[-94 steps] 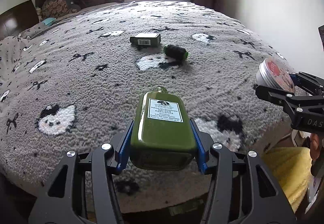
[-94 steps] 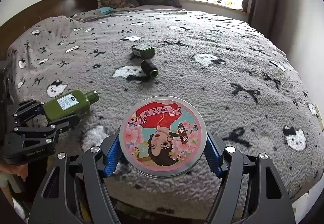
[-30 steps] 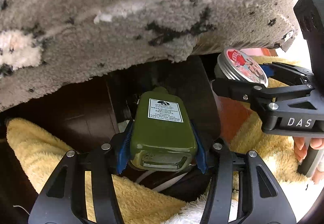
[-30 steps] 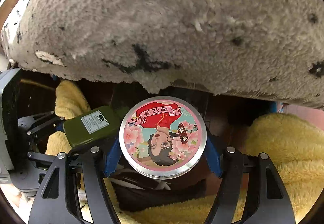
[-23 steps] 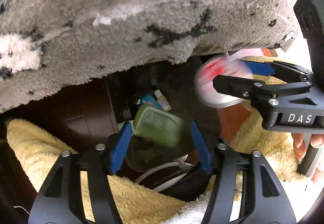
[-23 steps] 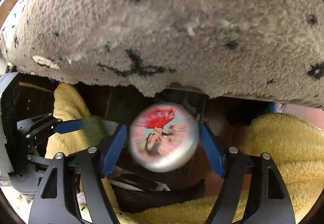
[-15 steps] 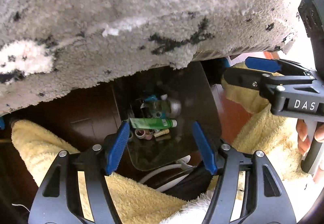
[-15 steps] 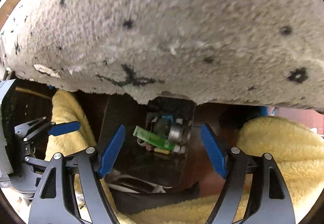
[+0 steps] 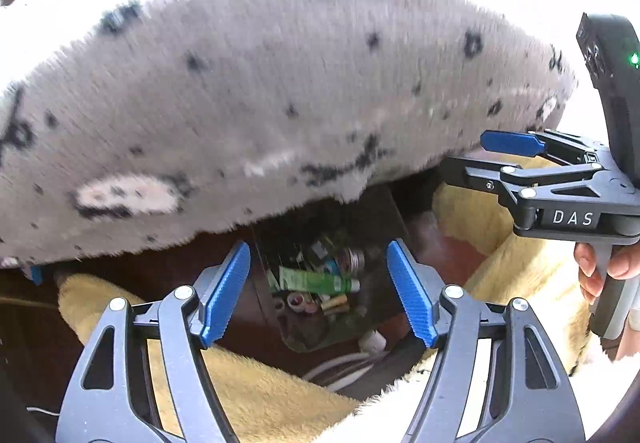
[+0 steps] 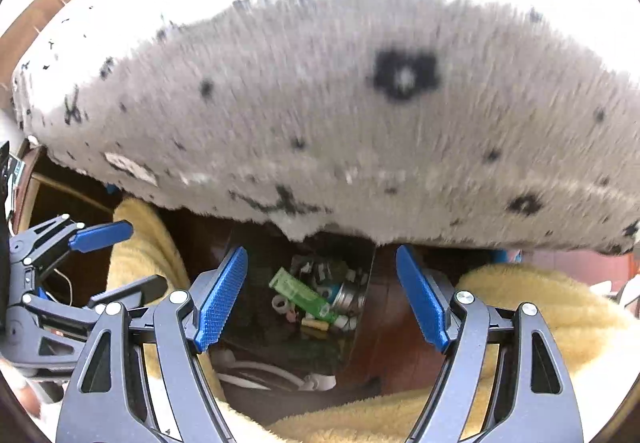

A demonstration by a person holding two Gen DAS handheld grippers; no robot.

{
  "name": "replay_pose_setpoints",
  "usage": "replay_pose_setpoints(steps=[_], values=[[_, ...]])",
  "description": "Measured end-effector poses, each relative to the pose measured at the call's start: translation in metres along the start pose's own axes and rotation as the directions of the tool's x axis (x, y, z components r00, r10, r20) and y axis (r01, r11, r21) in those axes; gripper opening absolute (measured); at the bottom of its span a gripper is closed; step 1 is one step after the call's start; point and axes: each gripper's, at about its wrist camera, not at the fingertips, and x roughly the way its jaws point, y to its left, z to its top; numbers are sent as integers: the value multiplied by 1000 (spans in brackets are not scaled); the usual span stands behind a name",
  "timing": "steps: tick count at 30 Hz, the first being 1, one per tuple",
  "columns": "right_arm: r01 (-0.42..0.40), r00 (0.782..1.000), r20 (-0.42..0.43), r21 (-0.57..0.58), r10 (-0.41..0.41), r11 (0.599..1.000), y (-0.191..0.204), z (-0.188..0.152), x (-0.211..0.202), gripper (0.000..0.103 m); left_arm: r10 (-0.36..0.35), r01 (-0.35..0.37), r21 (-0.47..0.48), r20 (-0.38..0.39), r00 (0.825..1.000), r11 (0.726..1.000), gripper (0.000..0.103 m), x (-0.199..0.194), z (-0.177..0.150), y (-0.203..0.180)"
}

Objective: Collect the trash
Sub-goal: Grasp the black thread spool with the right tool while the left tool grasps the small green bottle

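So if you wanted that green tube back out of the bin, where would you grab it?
Probably around its middle, coming straight down from above. The green tube lies flat on top of the other trash in the bin, so its long sides are free. The jaws should close across its narrow width, not end to end.

Left gripper [image 9: 318,293]: blue ribbed pads spread and still widening, nothing between them, pointing down over a dark bin [image 9: 320,335] that holds a green tube [image 9: 316,284], a round metal tin [image 9: 352,257] and small bits too blurred to name. Grey fleece blanket [image 9: 260,103] with black and white marks: hangs over the bed edge and fills the upper half of the view, above yellow fluffy fabric [image 9: 248,395] lying either side of the bin, with white cable [image 9: 340,371] just below the bin. Right gripper [image 9: 476,155]: enters from the right, jaws apart and empty, held by a hand [image 9: 612,267] on its handle.
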Motion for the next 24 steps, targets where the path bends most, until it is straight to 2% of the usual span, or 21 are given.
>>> replay_pose_setpoints(steps=[5,11,15,18,24], values=[[30,995,98,-39,-26,999,5,15,-28,78,27,-28,5,86,996,1000,75,-30,16,5],[90,975,210,-74,-73,993,8,37,-53,78,89,-94,23,171,981,995,81,-56,43,12],[96,966,247,-68,-77,993,3,57,-65,78,122,-128,12,228,966,992,85,-71,64,20],[117,954,284,-71,-92,991,1,76,-74,86,139,-144,-1,266,954,990,86,-79,81,29],[138,942,319,-82,-105,987,1,113,-72,86,173,-171,-33,304,937,985,86,-85,117,51]])
